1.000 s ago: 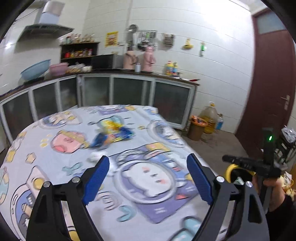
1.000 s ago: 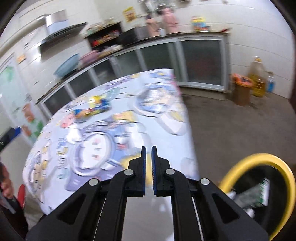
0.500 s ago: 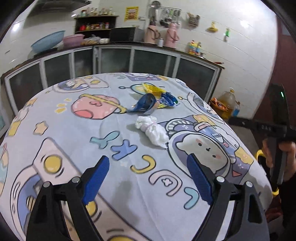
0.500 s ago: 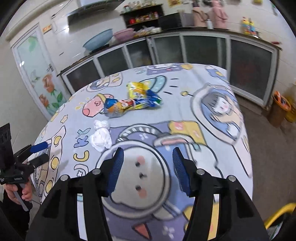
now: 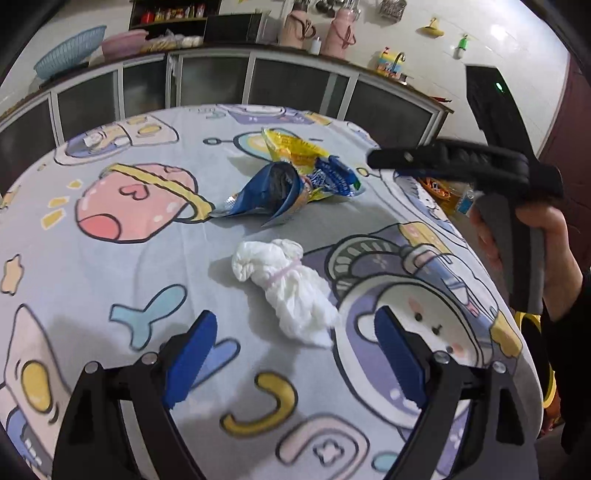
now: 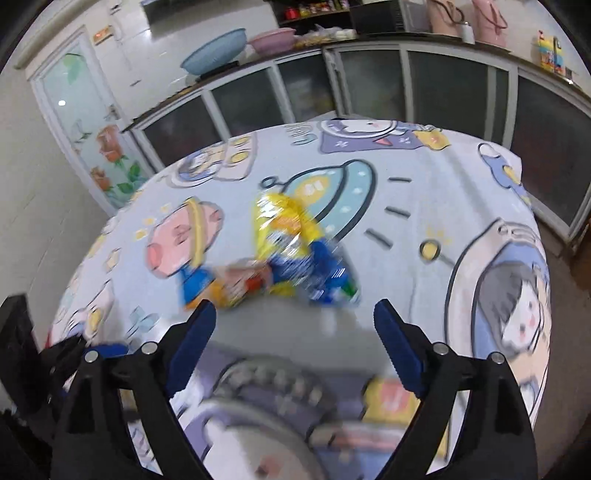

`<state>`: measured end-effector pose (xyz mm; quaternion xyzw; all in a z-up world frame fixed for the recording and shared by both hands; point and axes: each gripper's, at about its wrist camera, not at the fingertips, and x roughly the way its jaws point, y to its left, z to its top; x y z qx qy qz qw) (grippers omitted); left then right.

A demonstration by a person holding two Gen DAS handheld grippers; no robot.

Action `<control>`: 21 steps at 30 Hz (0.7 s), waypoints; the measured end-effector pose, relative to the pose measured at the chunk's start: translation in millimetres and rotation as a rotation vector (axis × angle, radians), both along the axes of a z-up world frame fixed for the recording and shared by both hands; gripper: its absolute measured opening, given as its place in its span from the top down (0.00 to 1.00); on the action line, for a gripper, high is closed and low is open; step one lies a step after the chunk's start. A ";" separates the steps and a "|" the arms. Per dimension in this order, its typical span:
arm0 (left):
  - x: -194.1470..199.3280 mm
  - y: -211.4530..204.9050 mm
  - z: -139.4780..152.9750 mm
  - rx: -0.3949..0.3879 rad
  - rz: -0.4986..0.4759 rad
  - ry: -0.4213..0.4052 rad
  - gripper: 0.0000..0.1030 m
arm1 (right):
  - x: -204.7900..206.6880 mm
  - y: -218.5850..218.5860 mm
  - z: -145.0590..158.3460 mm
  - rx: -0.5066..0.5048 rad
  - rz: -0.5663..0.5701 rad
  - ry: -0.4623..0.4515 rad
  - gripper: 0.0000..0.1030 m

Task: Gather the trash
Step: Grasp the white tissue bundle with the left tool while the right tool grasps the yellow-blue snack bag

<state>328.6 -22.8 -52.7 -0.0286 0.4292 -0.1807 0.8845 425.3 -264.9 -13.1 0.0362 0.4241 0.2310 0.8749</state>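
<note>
Trash: a white crumpled tissue wad (image 5: pixel 286 286), a blue snack wrapper (image 5: pixel 269 192) and a yellow snack wrapper (image 5: pixel 291 149) lie on the table.
Tissue wad: near the middle of the tablecloth (image 5: pixel 110 266), in front of the two wrappers and apart from them; a thin pink band runs round it.
Blue wrapper: torn open, lying against the yellow one, which sits behind it toward the cabinets.
Wrappers in the right wrist view: the yellow wrapper (image 6: pixel 282 221) and blue wrapper (image 6: pixel 314 273) show blurred, ahead of the jaws.
Left gripper (image 5: pixel 291 350): jaws wide apart, nothing between the blue pads; the tissue wad lies just ahead of them, not touched.
Right gripper (image 6: pixel 295 343): its jaws have just been opening and now stand wide; nothing is between them, and the wrappers lie just beyond the tips.
Right gripper seen from the left: it reaches in over the table's right edge, a hand (image 5: pixel 554 258) around its grey handle.
Tablecloth: pale grey with cartoon prints, covering a round table.
Background: glass-fronted cabinets (image 5: pixel 221 85) along the wall, a blue basin (image 5: pixel 70 51) and two pink flasks (image 5: pixel 317 27) on the counter.
</note>
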 end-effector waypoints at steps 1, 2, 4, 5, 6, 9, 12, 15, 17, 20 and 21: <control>5.5 -1.5 -2.1 0.000 0.000 0.010 0.19 | 8.4 3.3 -0.7 -0.013 0.001 0.000 0.16; 10.5 -3.7 -4.5 -0.001 -0.001 0.021 0.19 | 13.4 6.0 -2.8 -0.016 0.007 0.004 0.14; 19.7 -6.7 -10.2 -0.006 0.000 0.046 0.19 | 28.4 14.6 -5.3 -0.047 0.012 0.006 0.13; 25.0 -8.0 -13.5 -0.010 0.006 0.063 0.19 | 33.1 17.9 -6.7 -0.064 0.013 0.005 0.12; 28.4 -8.5 -15.2 -0.014 0.005 0.074 0.19 | 40.0 22.3 -9.0 -0.087 0.016 0.006 0.12; 42.6 -12.5 -23.2 -0.014 0.009 0.100 0.19 | 56.6 29.3 -18.0 -0.113 0.021 0.030 0.12; 53.1 -17.4 -28.2 0.004 0.019 0.101 0.21 | 66.4 33.8 -28.3 -0.126 0.021 0.056 0.15; 59.3 -20.5 -31.0 0.036 0.042 0.086 0.38 | 71.8 38.0 -38.5 -0.144 0.028 0.087 0.34; 62.3 -20.1 -31.6 0.051 0.064 0.081 0.54 | 75.0 38.4 -46.9 -0.166 0.016 0.110 0.66; 64.3 -16.2 -30.6 0.037 0.071 0.080 0.61 | 75.4 35.7 -53.3 -0.159 -0.008 0.137 0.70; 63.2 -14.5 -29.2 0.031 0.072 0.081 0.62 | 74.5 34.6 -53.2 -0.148 -0.015 0.137 0.72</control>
